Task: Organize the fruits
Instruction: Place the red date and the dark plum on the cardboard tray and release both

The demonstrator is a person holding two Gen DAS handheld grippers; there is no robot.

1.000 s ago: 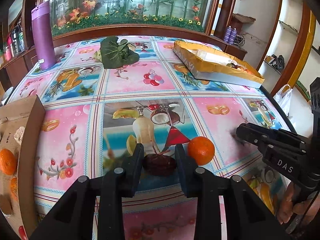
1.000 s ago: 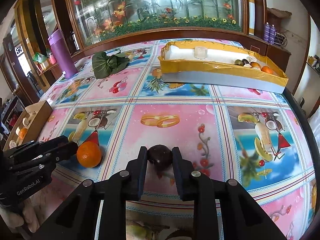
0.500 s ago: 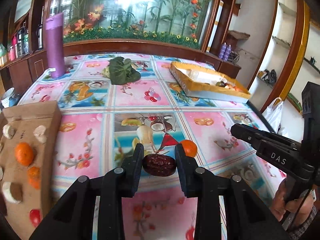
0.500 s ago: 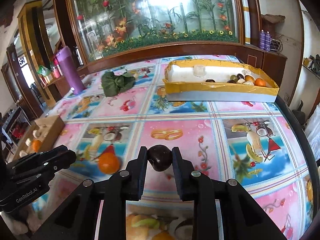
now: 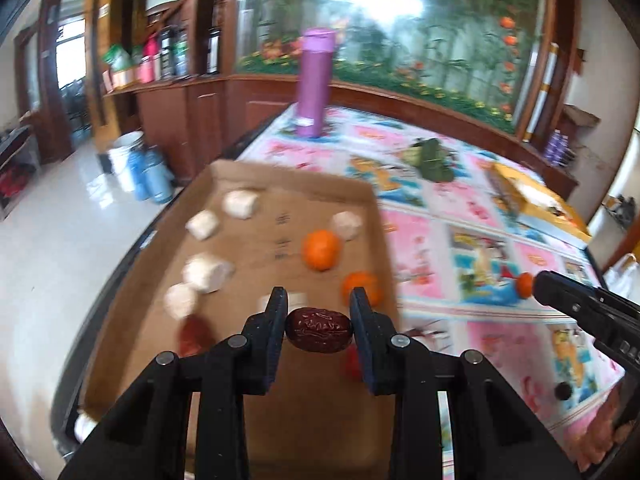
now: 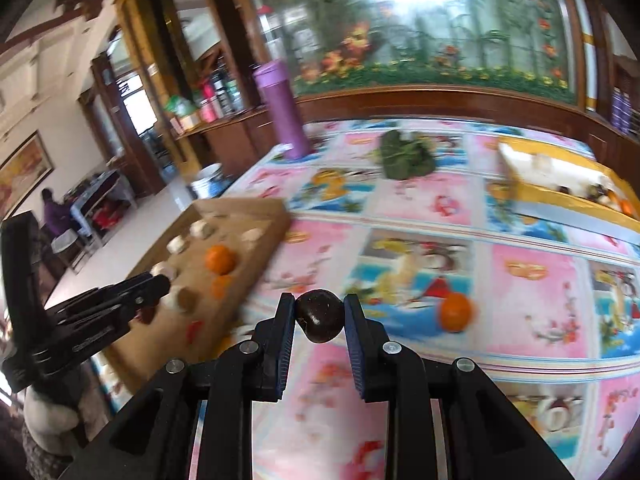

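My left gripper [image 5: 319,322] is shut on a wrinkled red date [image 5: 319,329] and hangs over the brown cardboard tray [image 5: 280,400] at the table's left edge. That tray holds two oranges [image 5: 321,249], several white chunks [image 5: 207,273] and red pieces. My right gripper [image 6: 319,314] is shut on a dark round fruit [image 6: 320,314] above the fruit-print tablecloth [image 6: 528,276], right of the cardboard tray [image 6: 240,216]. A loose orange [image 6: 455,311] lies on the cloth to its right. In the right wrist view the left gripper [image 6: 162,286] shows low on the left, over the tray.
A purple flask [image 5: 313,81] stands at the far left of the table, green leaves [image 6: 406,155] lie beyond the middle, and a yellow-rimmed box [image 6: 560,194] with fruit sits at the far right. Left of the table the floor drops away, with buckets [image 5: 136,164] there.
Both grippers have swung left and risen, each keeping its fruit. The left one has gone from above the tablecloth to above the cardboard tray. The loose orange stays on the cloth.
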